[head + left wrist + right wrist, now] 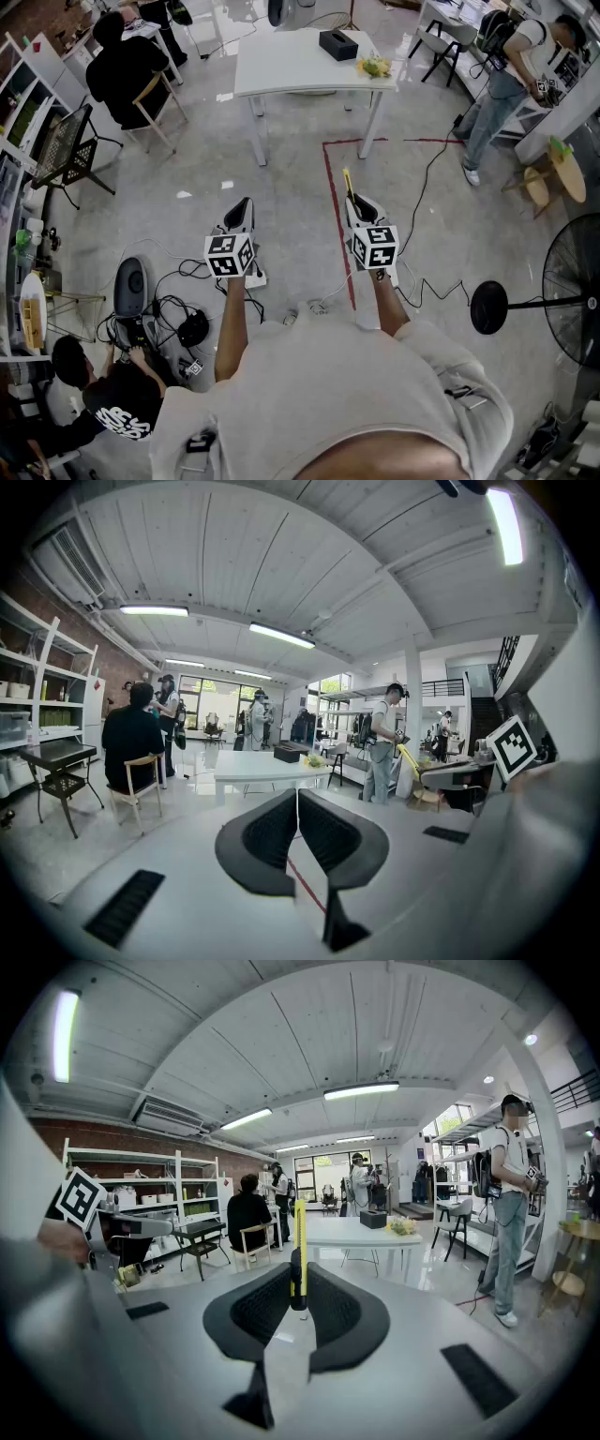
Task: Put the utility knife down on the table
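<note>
Utility knife (297, 1241) upright in right gripper (298, 1309)

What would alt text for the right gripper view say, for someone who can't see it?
The right gripper holds a yellow utility knife upright between its two black jaws. Beyond stands a white table with a black box on it; a person stands at right.
</note>
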The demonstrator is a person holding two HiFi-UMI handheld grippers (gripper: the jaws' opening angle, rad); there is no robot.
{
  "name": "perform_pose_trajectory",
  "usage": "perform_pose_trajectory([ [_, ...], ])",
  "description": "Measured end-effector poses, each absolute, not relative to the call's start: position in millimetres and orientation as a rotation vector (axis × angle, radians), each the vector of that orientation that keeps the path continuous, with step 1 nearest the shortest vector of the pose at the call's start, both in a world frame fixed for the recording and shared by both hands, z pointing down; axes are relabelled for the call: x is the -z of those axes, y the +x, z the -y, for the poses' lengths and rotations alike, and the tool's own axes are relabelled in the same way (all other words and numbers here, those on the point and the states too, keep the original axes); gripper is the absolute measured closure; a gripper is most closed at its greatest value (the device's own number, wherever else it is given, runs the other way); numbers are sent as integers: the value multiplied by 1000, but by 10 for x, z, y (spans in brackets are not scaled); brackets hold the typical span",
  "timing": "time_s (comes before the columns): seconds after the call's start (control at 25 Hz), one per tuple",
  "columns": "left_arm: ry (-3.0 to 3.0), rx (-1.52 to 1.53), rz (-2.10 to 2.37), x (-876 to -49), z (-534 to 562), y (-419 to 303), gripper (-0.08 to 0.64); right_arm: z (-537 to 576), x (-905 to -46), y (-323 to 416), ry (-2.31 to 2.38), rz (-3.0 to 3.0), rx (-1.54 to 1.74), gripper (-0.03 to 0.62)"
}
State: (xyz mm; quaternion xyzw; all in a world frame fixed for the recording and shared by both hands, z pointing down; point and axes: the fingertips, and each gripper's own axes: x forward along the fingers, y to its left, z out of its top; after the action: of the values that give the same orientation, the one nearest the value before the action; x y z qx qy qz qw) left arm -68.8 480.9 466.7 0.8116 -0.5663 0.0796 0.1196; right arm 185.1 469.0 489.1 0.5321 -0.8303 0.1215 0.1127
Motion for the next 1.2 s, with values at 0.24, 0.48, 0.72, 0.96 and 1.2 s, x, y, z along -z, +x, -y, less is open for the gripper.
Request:
perform_pose_trajectory([
  [0.24,2369,-221,1666,-4672,-4750,-674,537,-4640,-4926,1832,1543,2436,-346,520],
  [0.48,2374,-223,1655,-4700,-4706,-597,537,-4602,-4913,1862,1534,2441,-333,520],
  [0.72,2382,-228,1657,-4684,-4582,-471,537,-4493,-4942,1987,1539,2452,-357,520],
  [0.96,2380,-243,1668,-4711,-4438,-349,537,-4348,-5014,2054,1510,2469,-366,520],
  [1.2,2367,-266,1662,-4836,-4266,-264,537,-4126,-5133,2086,1487,2472,-382,520],
])
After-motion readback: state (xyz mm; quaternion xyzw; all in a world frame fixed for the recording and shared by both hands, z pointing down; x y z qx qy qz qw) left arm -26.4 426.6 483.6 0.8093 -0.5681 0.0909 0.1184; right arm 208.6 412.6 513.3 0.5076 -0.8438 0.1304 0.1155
